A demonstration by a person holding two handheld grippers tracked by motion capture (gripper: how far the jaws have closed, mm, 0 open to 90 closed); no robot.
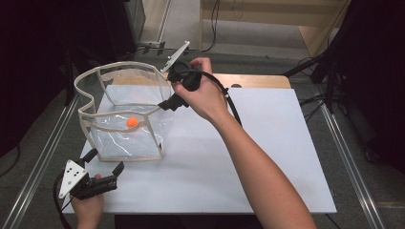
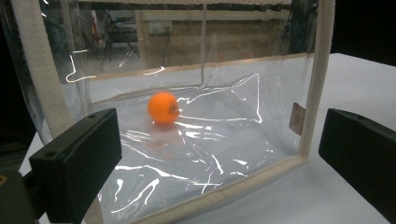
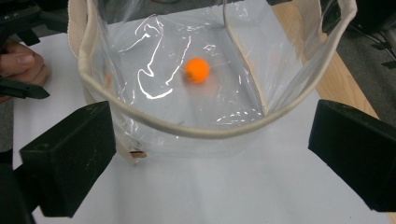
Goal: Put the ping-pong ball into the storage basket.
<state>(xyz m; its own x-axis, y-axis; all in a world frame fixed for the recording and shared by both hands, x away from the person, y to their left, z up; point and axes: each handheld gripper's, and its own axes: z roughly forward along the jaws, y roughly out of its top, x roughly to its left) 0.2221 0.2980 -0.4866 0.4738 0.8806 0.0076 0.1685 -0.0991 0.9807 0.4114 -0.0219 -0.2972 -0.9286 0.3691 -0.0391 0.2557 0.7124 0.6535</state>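
Observation:
A clear plastic bag (image 1: 119, 64) with cream trim stands open on the white board (image 1: 267, 143), at its left. An orange ball (image 1: 132, 122) lies on the bag's floor. My right gripper (image 1: 170, 88) hovers over the bag's right rim, open, with nothing between its jaws. In the right gripper view the ball (image 3: 196, 70) shows below the rim (image 3: 205, 132), slightly blurred. My left gripper (image 1: 105, 161) rests near the board's front left corner, open and pointing at the bag's near wall. In the left gripper view the ball (image 2: 163, 107) sits behind the bag's clear wall (image 2: 308, 116).
The board lies on a wooden table (image 1: 258, 80) with metal rails (image 1: 43, 157) along both sides. Cables (image 1: 315, 100) trail off the right side. The right half of the board is bare. The hand holding my left gripper (image 3: 18, 65) shows in the right gripper view.

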